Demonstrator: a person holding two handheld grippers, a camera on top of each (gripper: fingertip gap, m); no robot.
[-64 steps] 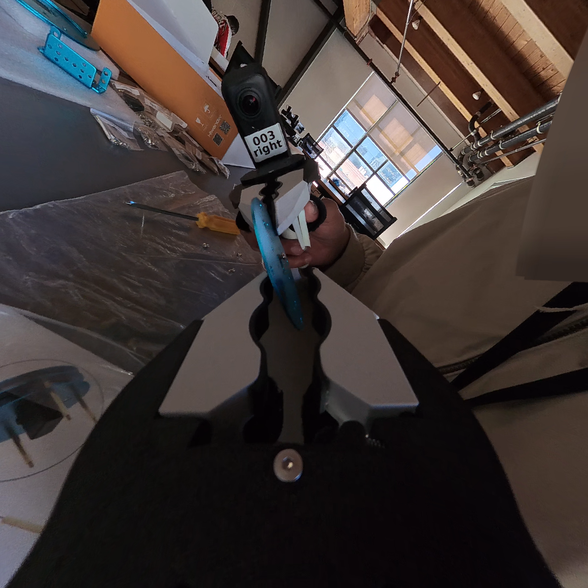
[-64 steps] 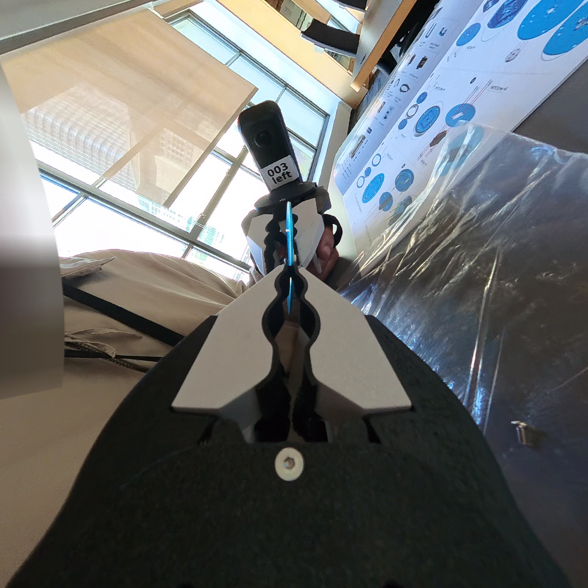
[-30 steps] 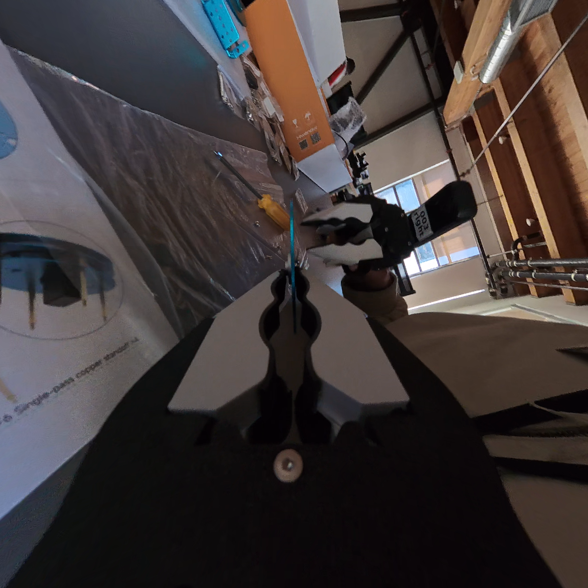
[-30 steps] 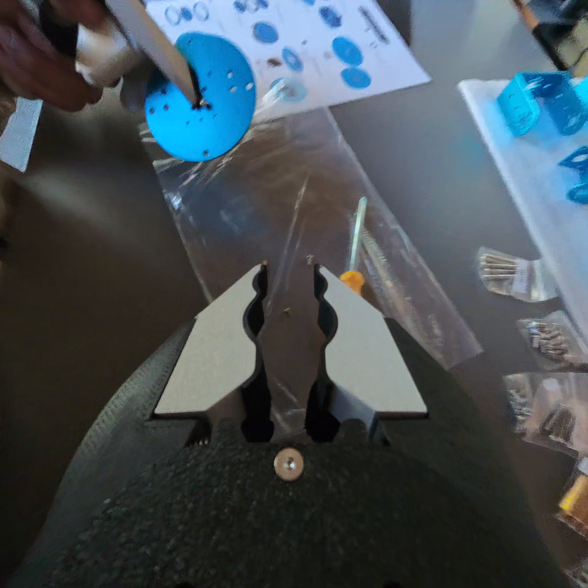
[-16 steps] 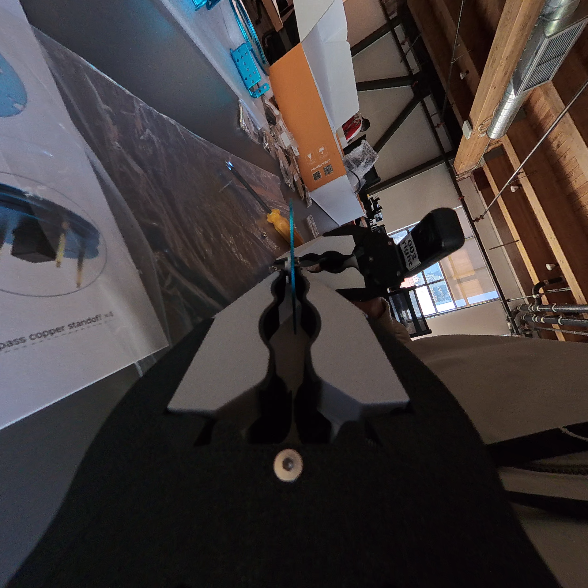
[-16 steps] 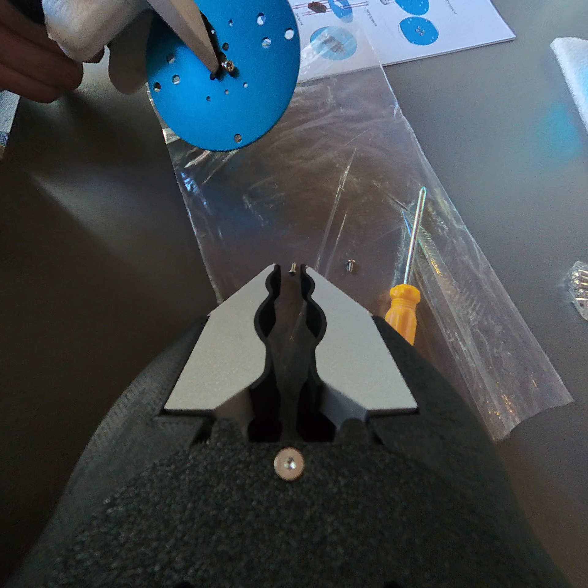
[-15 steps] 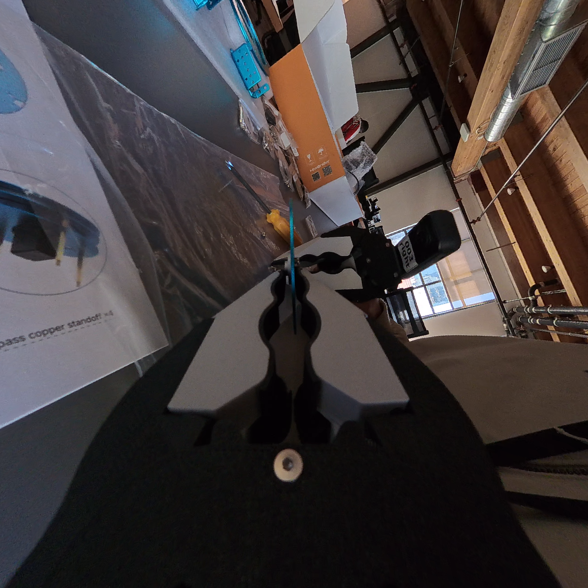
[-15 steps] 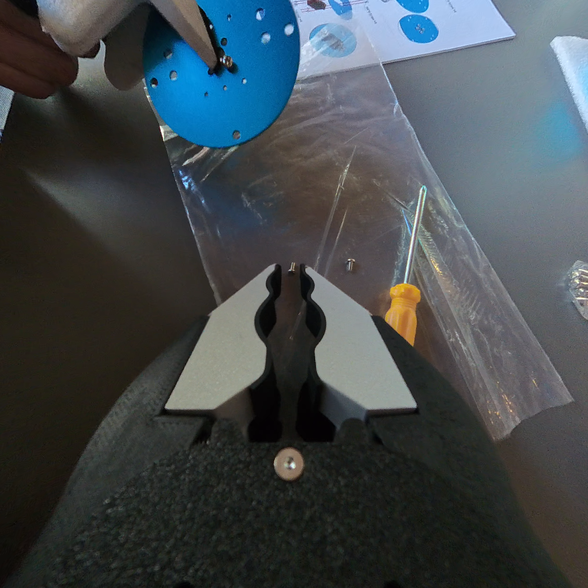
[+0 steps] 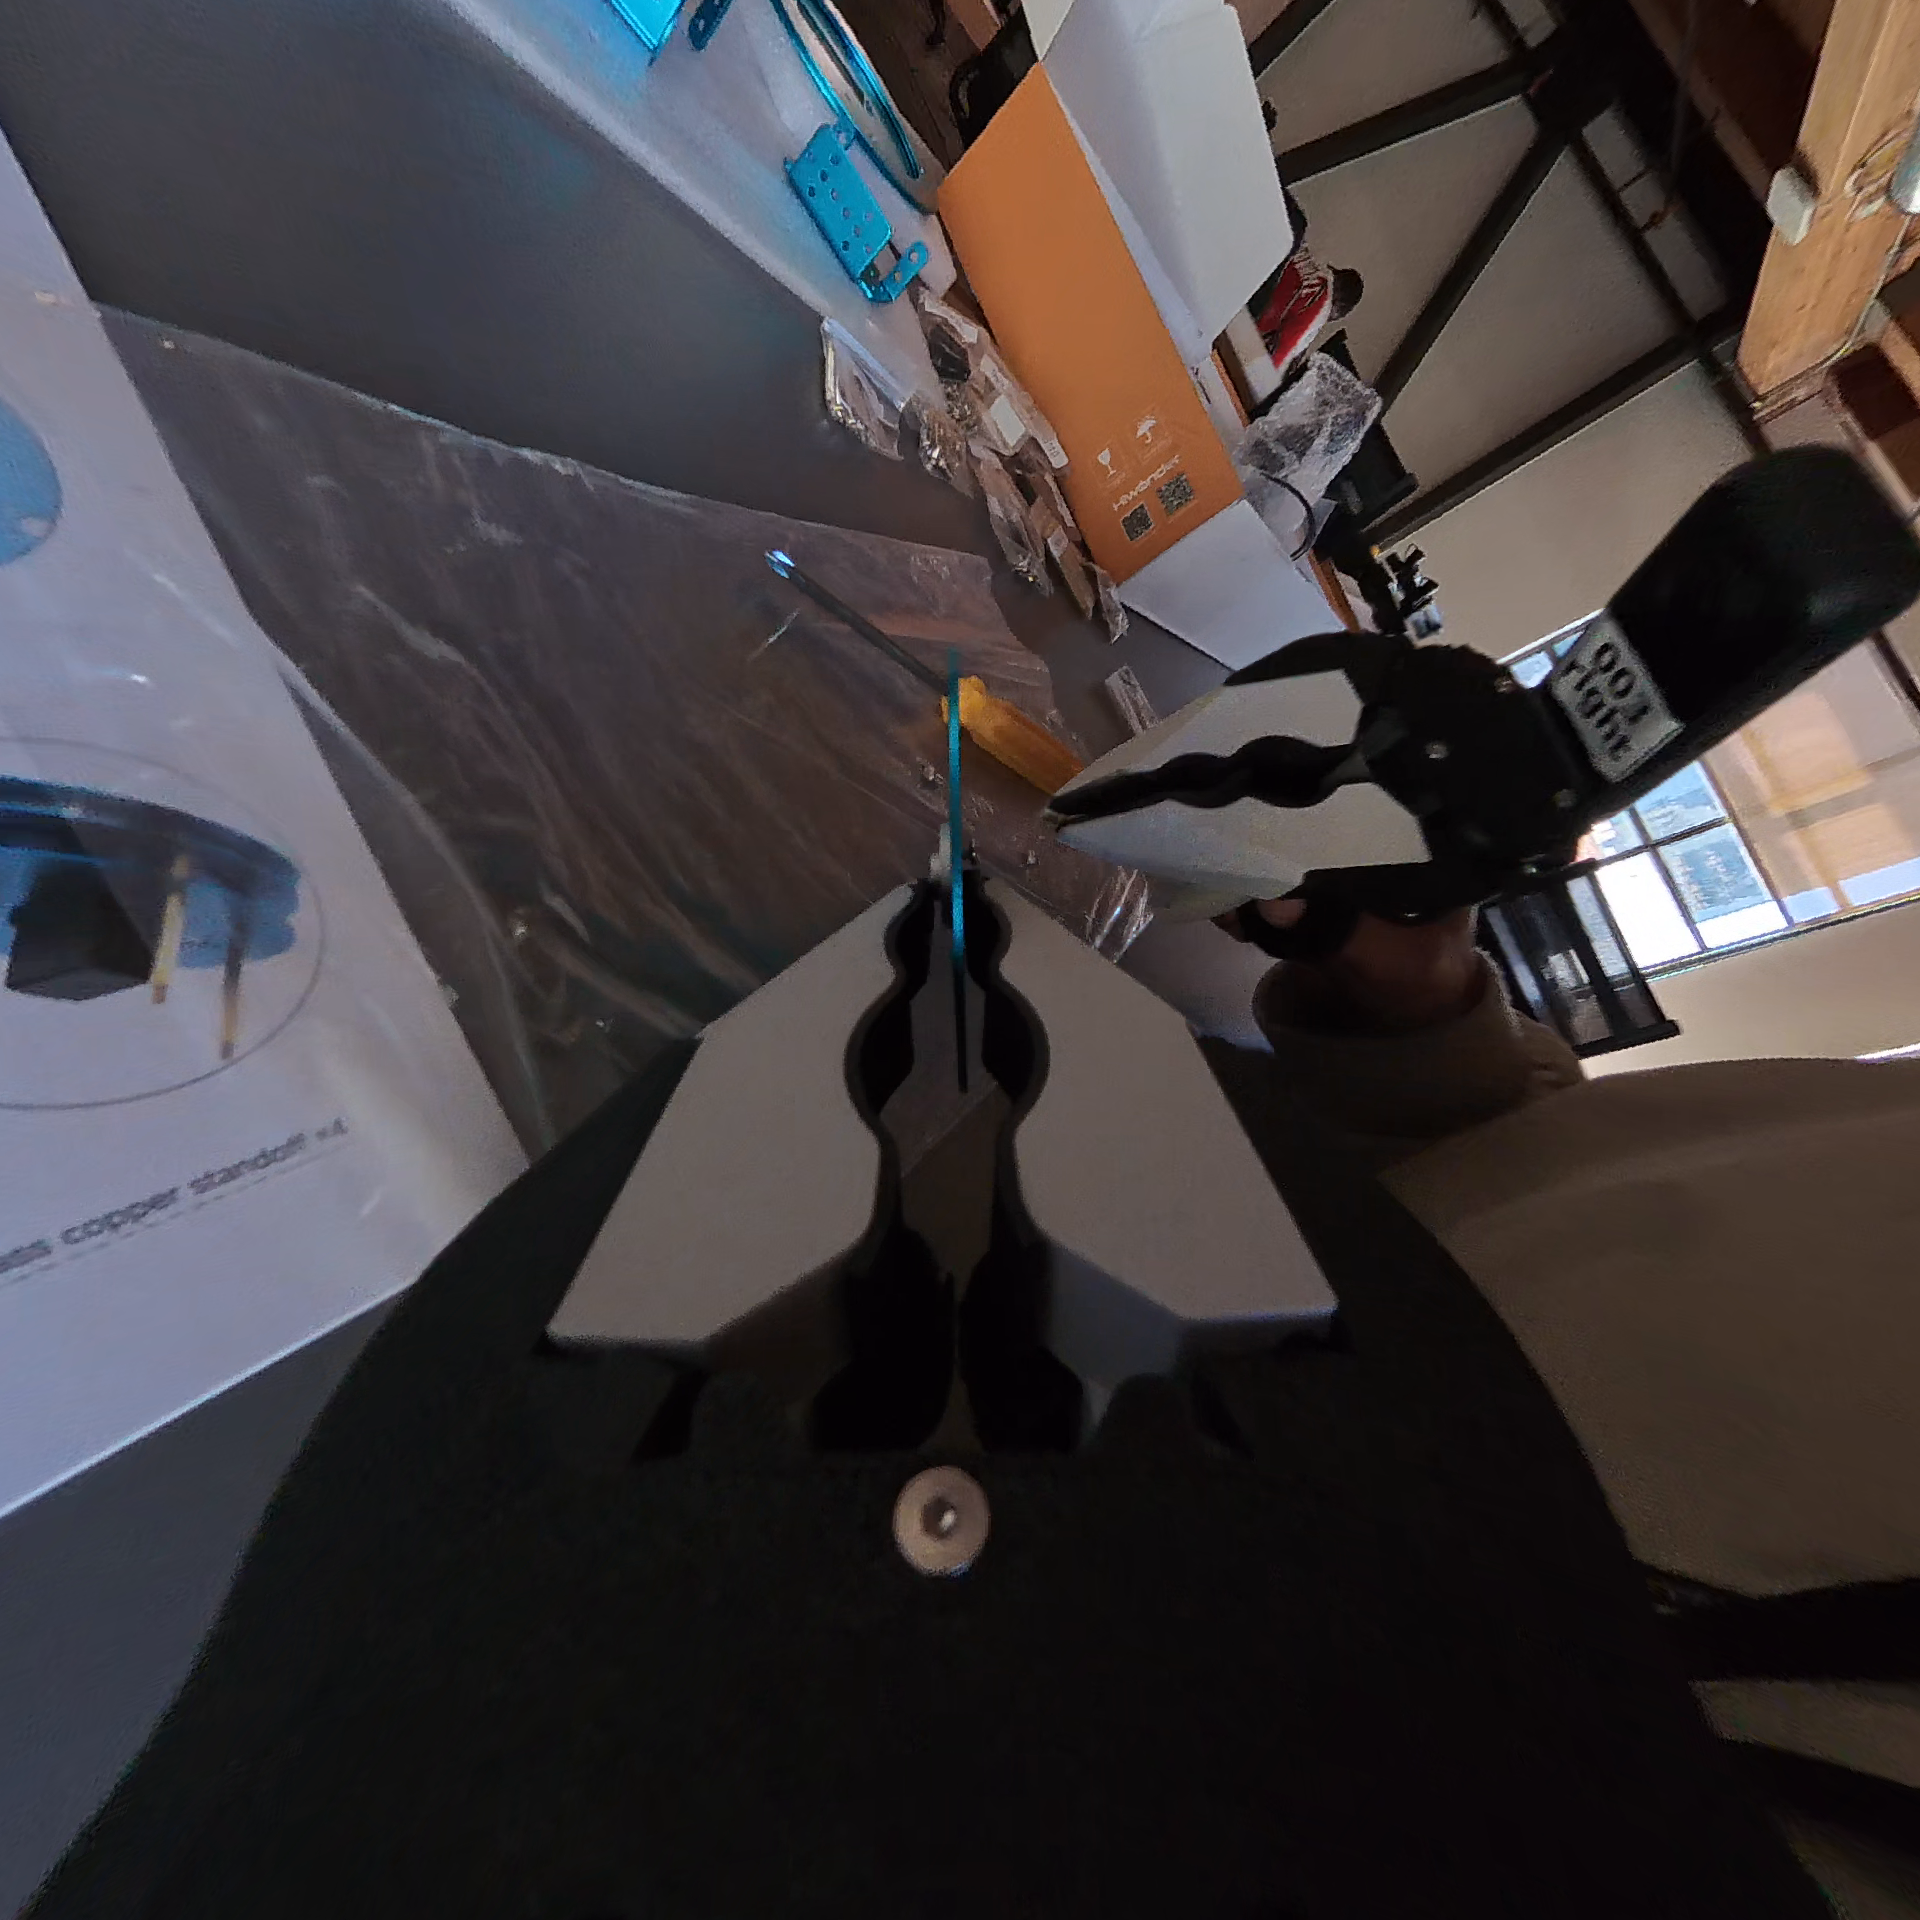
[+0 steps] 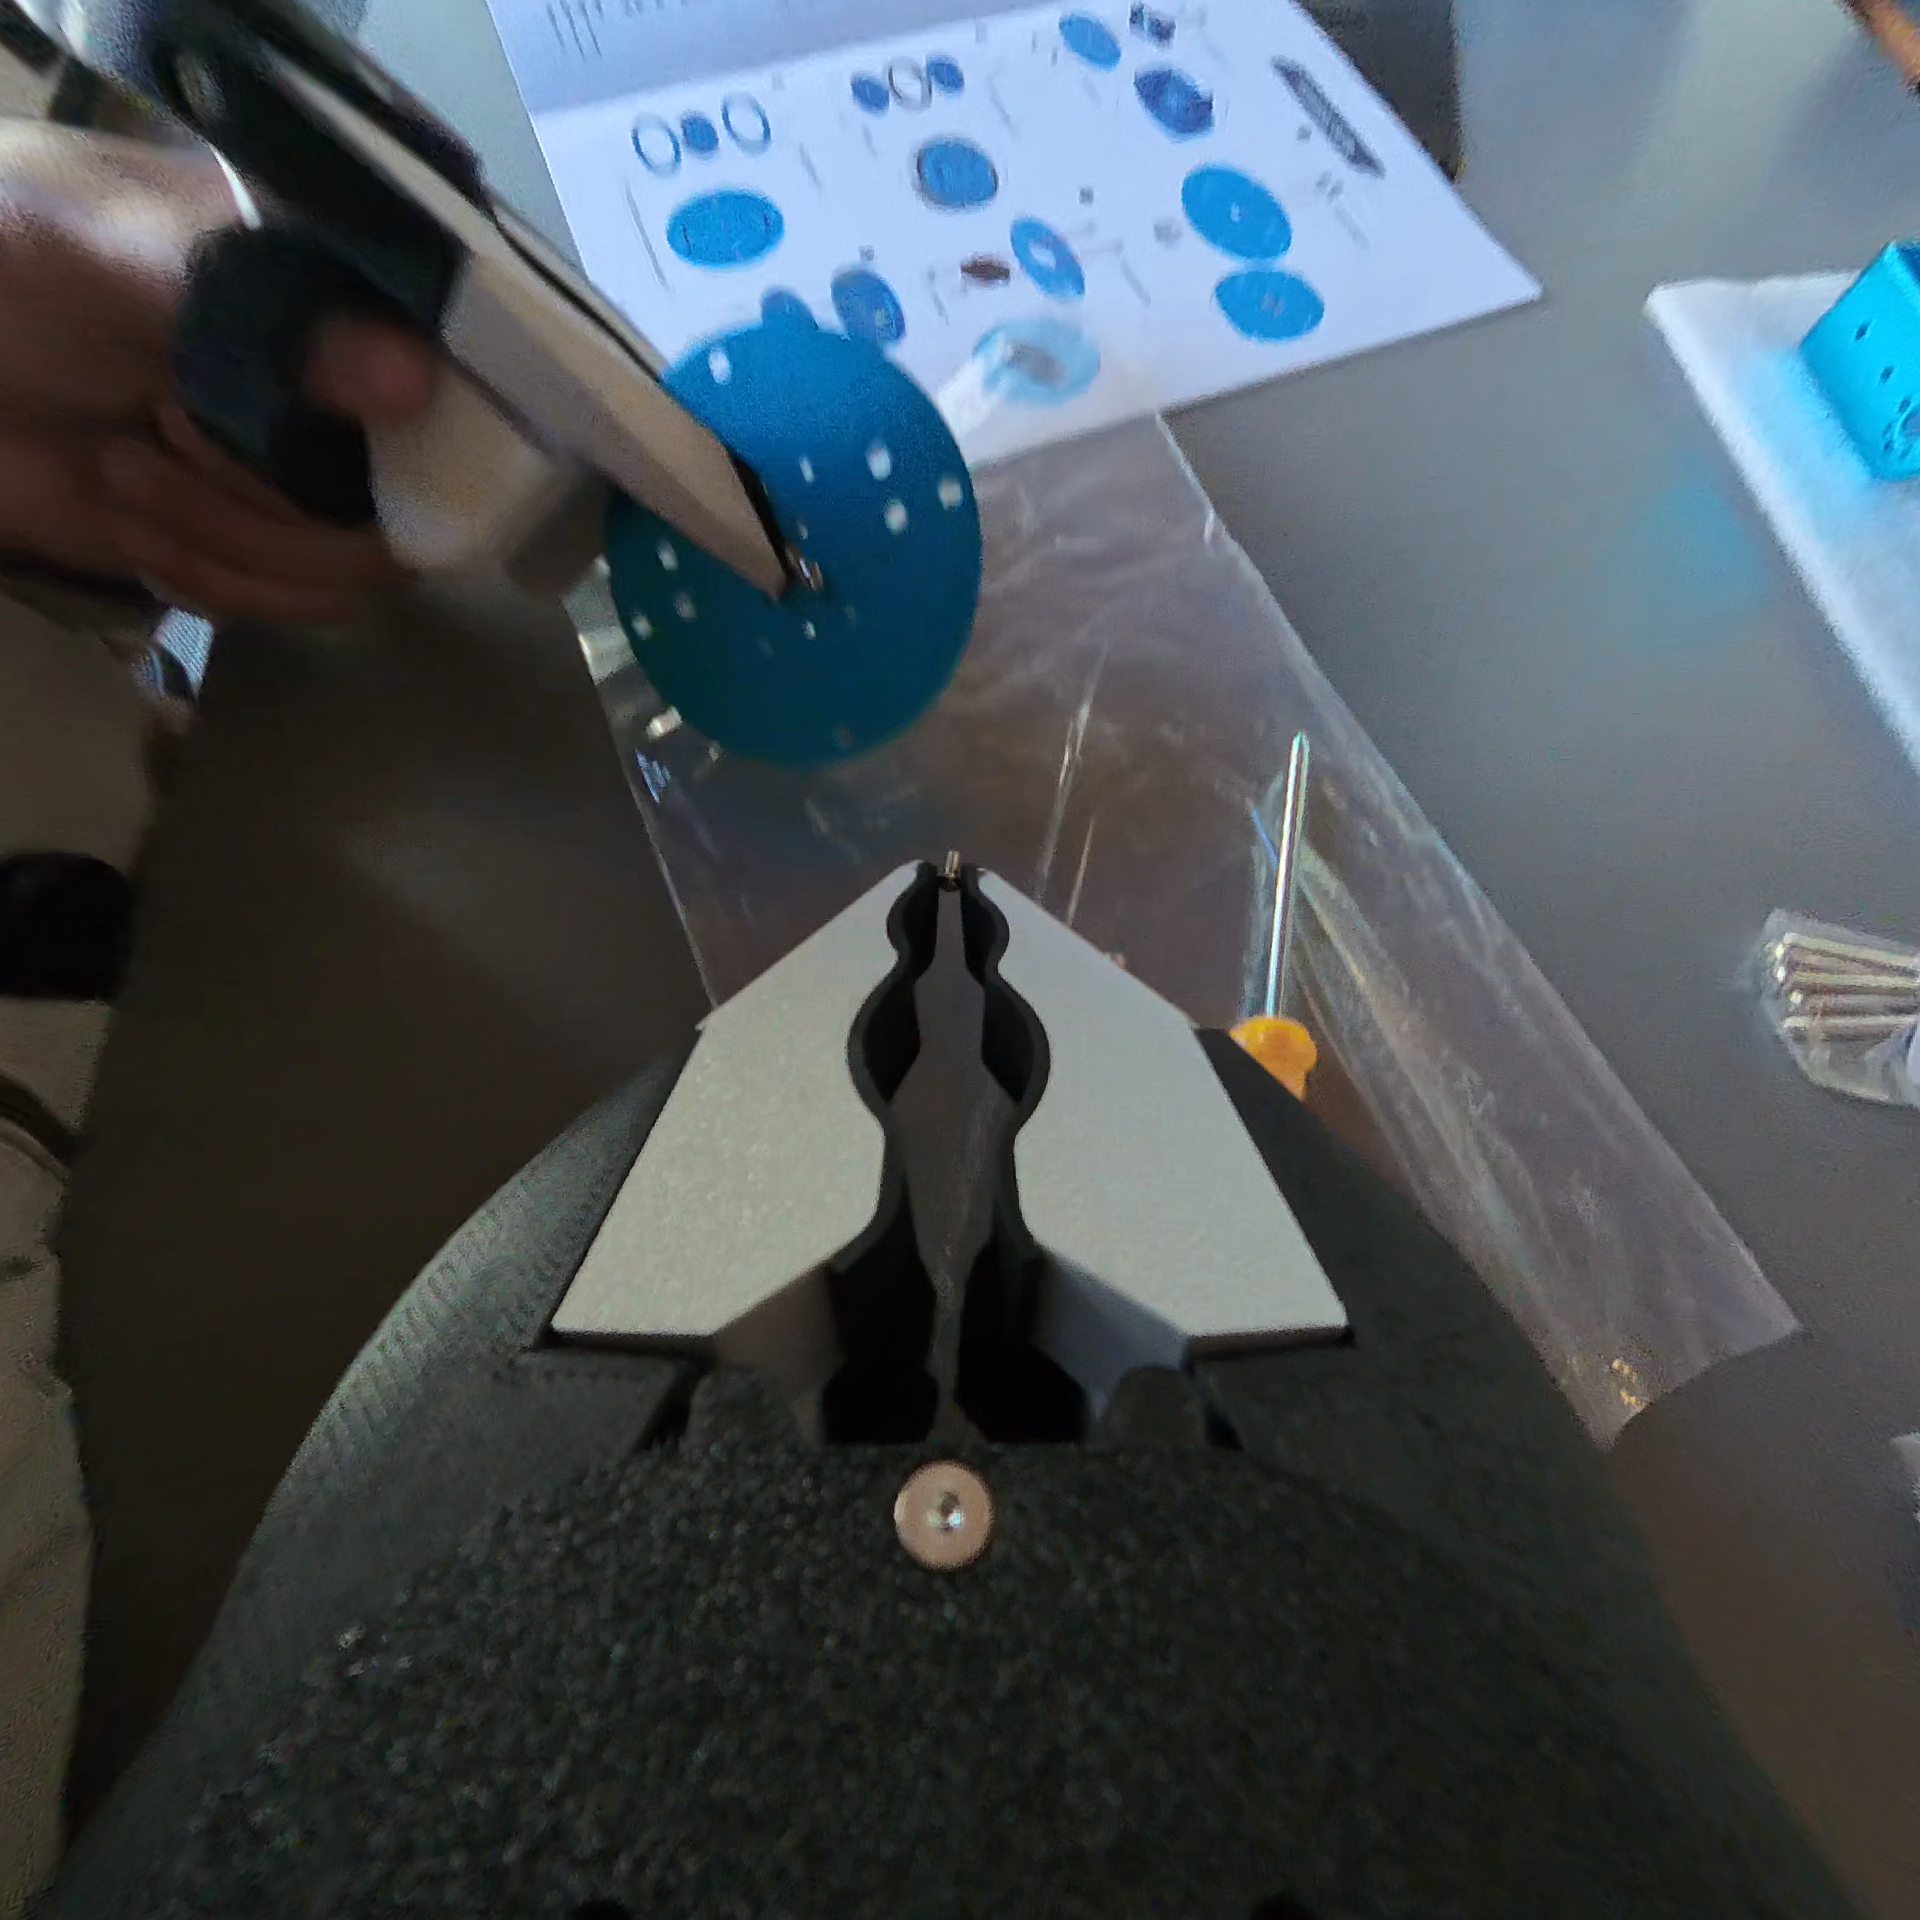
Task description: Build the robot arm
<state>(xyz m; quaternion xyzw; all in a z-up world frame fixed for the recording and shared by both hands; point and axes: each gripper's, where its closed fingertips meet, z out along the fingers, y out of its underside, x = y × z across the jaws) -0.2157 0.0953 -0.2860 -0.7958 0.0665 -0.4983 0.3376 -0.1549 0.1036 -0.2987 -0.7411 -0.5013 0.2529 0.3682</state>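
At the left of the right wrist view, the left gripper (image 10: 774, 566) is clenched on a blue perforated disc (image 10: 821, 582), held edge-on in its own camera, above a clear plastic bag (image 10: 1195, 727). Lower and to its right, the right gripper (image 10: 948, 878) pinches a tiny screw (image 10: 949, 864) at its tips (jaws nearly together); the disc lies up and left of it. Farther right, a yellow-handled screwdriver (image 10: 1283, 883) rests on the bag, pointing away.
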